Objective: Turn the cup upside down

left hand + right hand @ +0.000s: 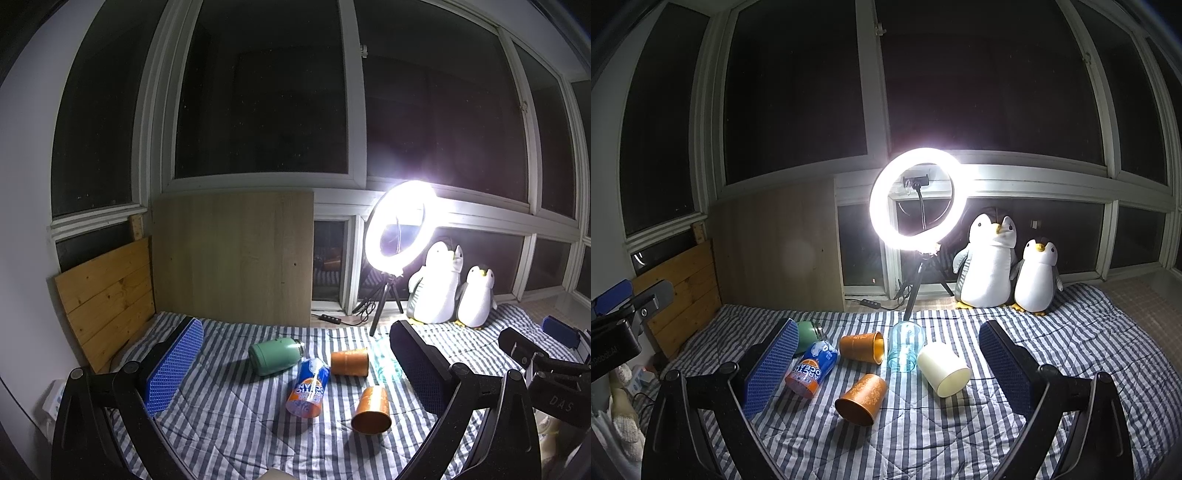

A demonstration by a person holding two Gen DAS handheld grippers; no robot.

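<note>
Copper-coloured metal cups (371, 409) are seen lying on their sides on the striped bed quilt (229, 424) in the left wrist view, between the wide, empty jaws of the left gripper (295, 369). In the right wrist view, the right gripper (886, 369) is likewise spread and empty; the nearer copper cup (861, 400) seems tipped, so flipping is judged not yet begun.
</note>
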